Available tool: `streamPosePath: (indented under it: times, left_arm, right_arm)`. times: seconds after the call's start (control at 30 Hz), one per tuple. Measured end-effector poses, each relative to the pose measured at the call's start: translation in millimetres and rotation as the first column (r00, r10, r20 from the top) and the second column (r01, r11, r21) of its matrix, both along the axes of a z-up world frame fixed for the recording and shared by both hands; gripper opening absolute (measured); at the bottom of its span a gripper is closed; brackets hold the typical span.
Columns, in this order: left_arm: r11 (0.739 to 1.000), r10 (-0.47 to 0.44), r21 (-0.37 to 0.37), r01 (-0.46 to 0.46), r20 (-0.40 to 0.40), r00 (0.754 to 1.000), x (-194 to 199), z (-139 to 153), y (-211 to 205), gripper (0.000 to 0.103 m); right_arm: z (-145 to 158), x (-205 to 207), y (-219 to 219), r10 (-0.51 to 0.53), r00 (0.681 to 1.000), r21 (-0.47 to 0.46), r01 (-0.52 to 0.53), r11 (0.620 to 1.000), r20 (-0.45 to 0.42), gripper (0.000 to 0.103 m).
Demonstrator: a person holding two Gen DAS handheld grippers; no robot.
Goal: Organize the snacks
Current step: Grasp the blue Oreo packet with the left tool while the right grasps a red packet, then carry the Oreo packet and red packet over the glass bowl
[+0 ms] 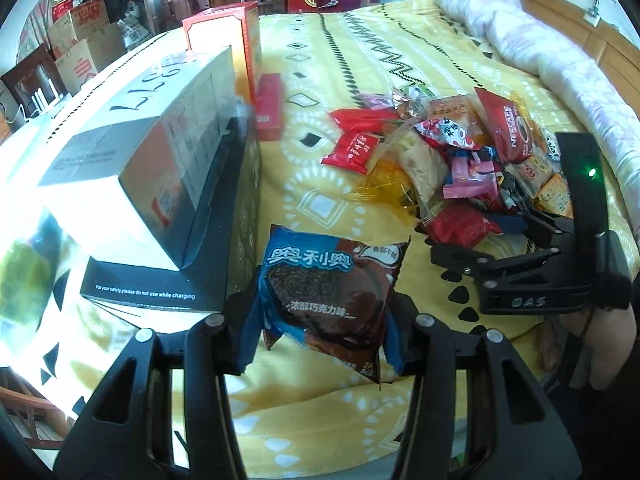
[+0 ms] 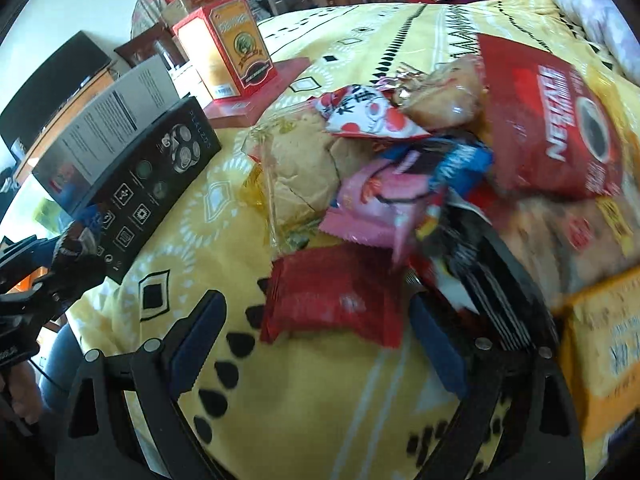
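Note:
A dark brown and blue Oreo packet (image 1: 328,280) hangs above the yellow bedspread (image 1: 320,80), and my left gripper (image 1: 320,320) is shut on its lower sides. To the right lies a pile of wrapped snacks (image 1: 448,152), with a red Nescafe sachet (image 1: 510,128) on top. My right gripper (image 1: 492,236) reaches into the pile's near edge. In the right wrist view this right gripper (image 2: 316,332) stands open, and a red packet (image 2: 332,300) lies on the bedspread between its blue pads (image 2: 200,332) without being pressed. The pile (image 2: 400,160) is blurred. My left gripper (image 2: 60,264) shows at the far left.
A grey box on a black box (image 1: 160,200) stands left of the Oreo packet. Behind them is a tall orange-red box (image 1: 236,40) on a flat red box (image 1: 268,108). A pink quilt (image 1: 540,32) lies along the far right. Cardboard boxes (image 1: 80,40) stand beyond the bed.

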State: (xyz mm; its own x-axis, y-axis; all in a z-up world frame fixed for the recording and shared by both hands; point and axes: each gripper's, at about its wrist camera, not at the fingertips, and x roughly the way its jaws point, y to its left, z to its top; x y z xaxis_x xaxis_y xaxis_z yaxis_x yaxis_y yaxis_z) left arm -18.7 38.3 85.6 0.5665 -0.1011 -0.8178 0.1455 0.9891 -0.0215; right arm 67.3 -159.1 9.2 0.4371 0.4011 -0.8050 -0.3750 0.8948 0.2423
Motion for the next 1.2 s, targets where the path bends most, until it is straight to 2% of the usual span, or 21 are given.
streamPosePath:
  times: [0.03,0.07,0.1,0.3,0.57,0.7,0.97,1.07,1.2]
  left_arm:
    - [1.0,0.001,-0.001,-0.001,0.002,1.0,0.4,0.6,-0.1,0.05]
    - [1.0,0.002,-0.001,-0.002,0.006,1.0,0.7,1.3,-0.2,0.05]
    - [1.0,0.003,-0.001,-0.003,0.01,1.0,0.5,2.2,-0.4,0.05]
    - [1.0,0.003,-0.013,-0.003,0.028,1.0,-1.1,7.7,2.7,0.05]
    - [0.999,0.01,-0.042,-0.007,0.061,0.998,-5.3,22.1,7.0,0.05]
    - [0.999,0.013,-0.038,-0.01,0.095,0.995,-9.1,34.4,10.0,0.05]
    - [0.998,0.045,-0.044,-0.036,0.218,0.975,-12.8,81.5,30.8,0.05]
    - [0.995,0.093,-0.062,-0.079,0.261,0.961,-11.2,101.8,51.8,0.05]
    - [0.981,0.195,-0.071,-0.182,0.322,0.926,-8.8,129.6,97.7,0.05]
  right_arm:
    - [-2.2,1.0,3.1,0.007,1.0,-0.021,-0.007,1.0,0.005,0.093]
    - [-3.7,1.6,4.9,0.01,1.0,-0.033,-0.01,0.999,0.005,0.088]
    - [-3.5,1.8,5.1,0.009,1.0,-0.039,-0.009,0.999,0.009,0.074]
    - [11.3,-12.5,-19.4,-0.037,0.999,0.061,0.036,0.997,0.022,0.05]
    - [32.0,-47.0,-32.7,-0.037,0.998,0.12,0.031,0.992,0.045,0.048]
    - [52.7,-60.0,-40.0,-0.073,0.993,0.149,0.058,0.987,0.097,0.048]
    - [128.7,-58.6,-45.3,-0.119,0.96,0.192,0.07,0.979,0.255,0.048]
    - [159.9,-48.8,-34.8,-0.113,0.945,0.213,0.048,0.976,0.306,0.048]
    - [202.6,-33.6,-4.5,-0.079,0.923,0.234,-0.012,0.972,0.376,0.049]
